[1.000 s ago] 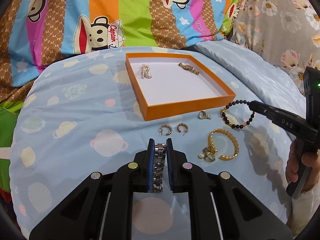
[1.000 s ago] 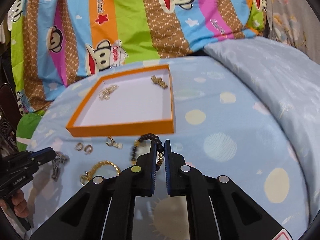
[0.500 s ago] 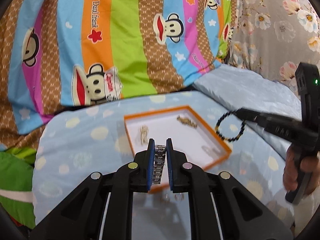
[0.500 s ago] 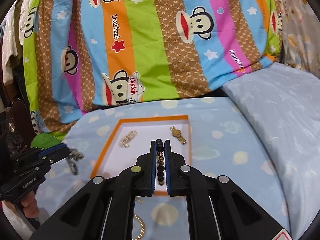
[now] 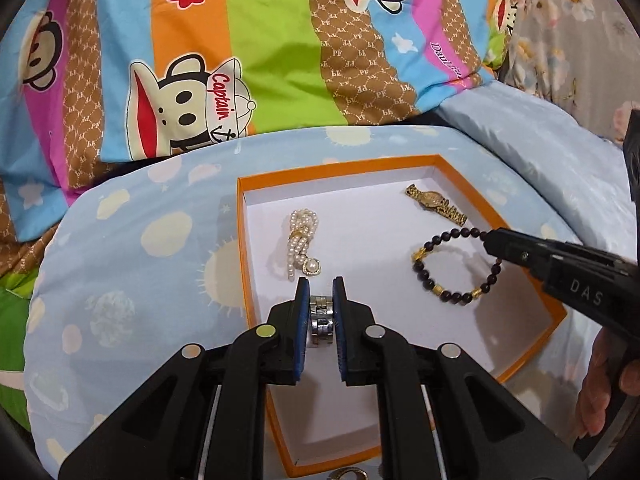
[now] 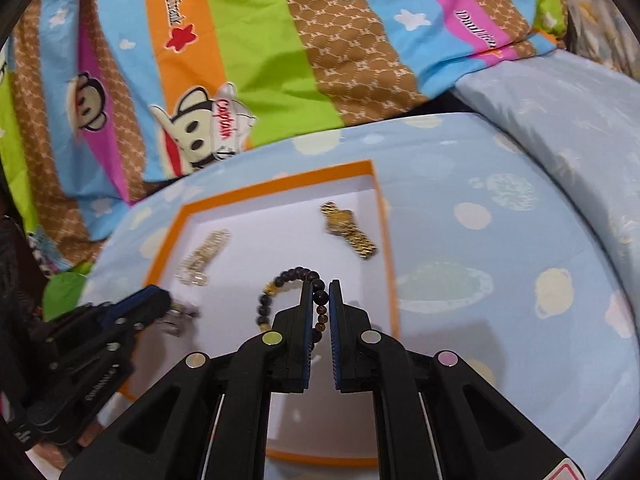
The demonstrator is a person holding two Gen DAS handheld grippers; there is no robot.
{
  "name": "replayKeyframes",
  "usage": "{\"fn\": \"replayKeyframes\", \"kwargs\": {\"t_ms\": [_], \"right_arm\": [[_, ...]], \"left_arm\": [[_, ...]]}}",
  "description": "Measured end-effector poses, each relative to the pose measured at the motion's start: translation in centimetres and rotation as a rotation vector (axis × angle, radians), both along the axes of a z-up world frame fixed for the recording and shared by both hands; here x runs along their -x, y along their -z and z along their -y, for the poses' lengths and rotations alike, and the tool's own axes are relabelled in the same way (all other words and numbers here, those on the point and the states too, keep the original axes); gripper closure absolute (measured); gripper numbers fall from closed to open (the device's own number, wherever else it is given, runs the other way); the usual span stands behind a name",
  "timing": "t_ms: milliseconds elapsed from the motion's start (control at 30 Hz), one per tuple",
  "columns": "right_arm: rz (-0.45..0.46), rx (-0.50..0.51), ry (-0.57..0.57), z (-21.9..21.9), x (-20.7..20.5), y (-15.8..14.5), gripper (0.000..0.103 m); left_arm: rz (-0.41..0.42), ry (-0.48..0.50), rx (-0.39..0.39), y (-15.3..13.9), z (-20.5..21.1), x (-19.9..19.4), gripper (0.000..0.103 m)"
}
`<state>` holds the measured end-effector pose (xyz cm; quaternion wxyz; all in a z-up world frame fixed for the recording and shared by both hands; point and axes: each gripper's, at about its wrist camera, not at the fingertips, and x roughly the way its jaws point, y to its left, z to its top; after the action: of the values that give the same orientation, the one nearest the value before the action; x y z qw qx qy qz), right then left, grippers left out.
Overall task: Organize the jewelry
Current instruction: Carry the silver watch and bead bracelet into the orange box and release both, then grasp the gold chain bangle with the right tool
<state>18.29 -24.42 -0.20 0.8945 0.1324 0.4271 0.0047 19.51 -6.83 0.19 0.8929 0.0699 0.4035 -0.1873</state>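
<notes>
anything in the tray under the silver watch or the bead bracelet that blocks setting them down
Nothing visible does. The silver watch in the left claw hangs over bare tray floor; the pearl bracelet lies just beyond it. The bead bracelet sits clear of the gold watch.

The tray (image 5: pixel 536 344) is orange outside, white inside. It holds a gold watch (image 5: pixel 435 204) and white pearls (image 5: pixel 302 245); the bracelet (image 5: pixel 456 266) has dark beads with gold ones. The sheet (image 5: pixel 132 280) is pale blue with cream planets, the blanket (image 5: pixel 272 40) striped with cartoon monkeys.
</notes>
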Motion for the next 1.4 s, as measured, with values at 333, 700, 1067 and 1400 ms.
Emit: {"fn": "replayKeyframes", "kwargs": {"t_ms": [333, 700, 1067, 1400], "right_arm": [[0.071, 0.141, 0.013, -0.6, 1.3, -1.0, 0.077], [0.137, 0.082, 0.033, 0.5, 5.1, -2.9, 0.069], [0.103, -0.016, 0.035, 1.0, 10.7, -1.0, 0.068], [0.061, -0.050, -0.083, -2.7, 14.3, 0.3, 0.068]], "left_arm": [[0.055, -0.007, 0.027, -0.4, -0.8, 2.0, 0.046], [0.091, -0.086, 0.121, -2.2, -5.2, 5.4, 0.032], [0.008, -0.102, 0.113, 0.1, -7.0, 9.0, 0.032], [-0.023, -0.092, 0.092, 0.8, -7.0, 10.9, 0.032]]}}
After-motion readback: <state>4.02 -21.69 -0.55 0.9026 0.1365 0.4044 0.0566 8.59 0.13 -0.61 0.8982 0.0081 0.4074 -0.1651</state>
